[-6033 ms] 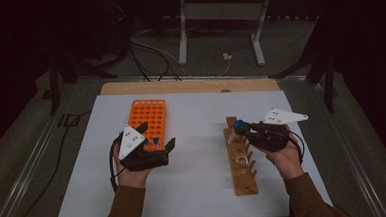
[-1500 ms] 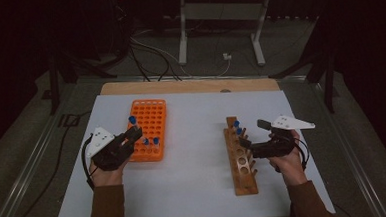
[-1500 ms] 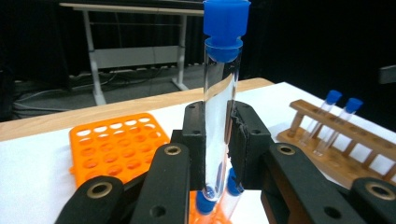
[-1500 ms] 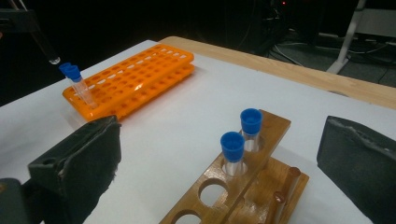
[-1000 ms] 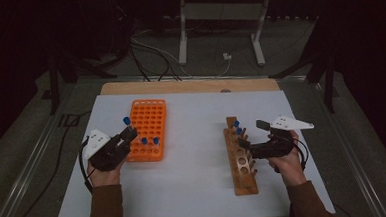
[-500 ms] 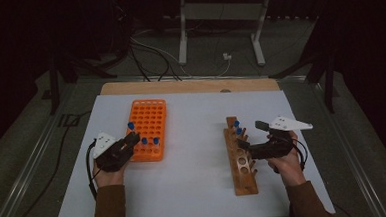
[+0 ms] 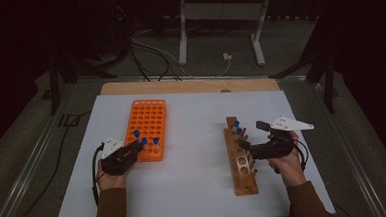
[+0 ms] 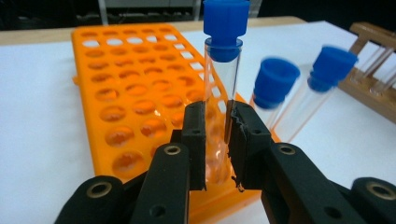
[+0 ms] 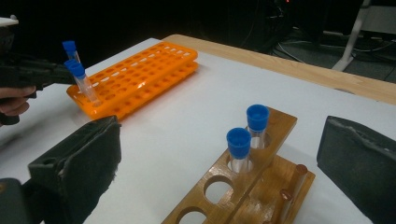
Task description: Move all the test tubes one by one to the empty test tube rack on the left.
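Left tongs (image 8: 218, 140) are pinching a clear tube (image 8: 222, 93) with a blue cap, gripped low on the glass, the tube upright and its foot entering a hole at the near end of the orange rack (image 8: 140, 93). That rack sits toward the left side of the white surface (image 7: 195, 188). Two more capped tubes (image 8: 273, 93) stand just beside the held one in the same rack, both leaning.

Right tongs (image 9: 219, 172) are spread wide with nothing between the pads, hovering over the wooden rack (image 9: 243, 186) on the right side of the surface. Two blue-capped tubes (image 9: 239, 144) stand in its far holes; the nearer holes are vacant.

Judged risks:
- The held tube may not be fully seated. Release too soon would let it tip against its leaning neighbours.
- The grip is on bare glass; extra squeeze or a sideways pull could crack it or drag the light plastic rack along the surface.
- On withdrawal, the left tongs could clip the neighbouring caps, since these stand very close.
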`<state>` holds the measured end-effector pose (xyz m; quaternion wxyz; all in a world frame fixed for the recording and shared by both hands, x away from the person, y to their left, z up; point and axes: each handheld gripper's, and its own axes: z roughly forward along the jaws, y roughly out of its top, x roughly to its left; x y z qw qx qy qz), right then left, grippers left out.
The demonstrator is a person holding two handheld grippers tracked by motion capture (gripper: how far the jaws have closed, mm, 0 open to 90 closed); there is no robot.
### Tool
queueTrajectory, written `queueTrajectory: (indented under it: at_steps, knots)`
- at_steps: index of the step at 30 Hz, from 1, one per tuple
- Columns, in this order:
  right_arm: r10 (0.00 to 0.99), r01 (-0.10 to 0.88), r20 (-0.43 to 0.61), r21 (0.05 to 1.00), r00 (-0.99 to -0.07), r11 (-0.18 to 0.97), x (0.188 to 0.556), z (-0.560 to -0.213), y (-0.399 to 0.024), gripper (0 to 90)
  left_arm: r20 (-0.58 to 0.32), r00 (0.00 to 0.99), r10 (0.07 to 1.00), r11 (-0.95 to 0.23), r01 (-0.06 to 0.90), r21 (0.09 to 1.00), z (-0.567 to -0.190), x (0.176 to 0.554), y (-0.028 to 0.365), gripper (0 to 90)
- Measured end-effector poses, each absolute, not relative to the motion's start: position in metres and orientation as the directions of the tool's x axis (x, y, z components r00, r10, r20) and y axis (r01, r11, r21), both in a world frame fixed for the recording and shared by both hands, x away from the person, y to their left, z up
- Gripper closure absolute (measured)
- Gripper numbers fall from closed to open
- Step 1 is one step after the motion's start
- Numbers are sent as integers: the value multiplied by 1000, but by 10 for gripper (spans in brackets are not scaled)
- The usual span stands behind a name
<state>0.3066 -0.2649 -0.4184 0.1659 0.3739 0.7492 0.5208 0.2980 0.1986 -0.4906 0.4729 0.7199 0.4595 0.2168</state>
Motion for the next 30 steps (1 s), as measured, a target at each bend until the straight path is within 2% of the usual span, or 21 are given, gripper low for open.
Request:
queueTrajectory:
  at_steps: [6,16,30]
  knots:
    - [732,389,142,904,-666,178,306,-419,-265,2,-108,491,865,-147,452,880,-491,297,199,786]
    - [729,389,141,903,-670,182,306,-420,-264,2,-15,501,865,-259,472,843,-497,297,189,787]
    - [726,390,143,902,-673,184,306,-420,-263,2,-45,486,873,-231,493,839,-496,297,189,768]
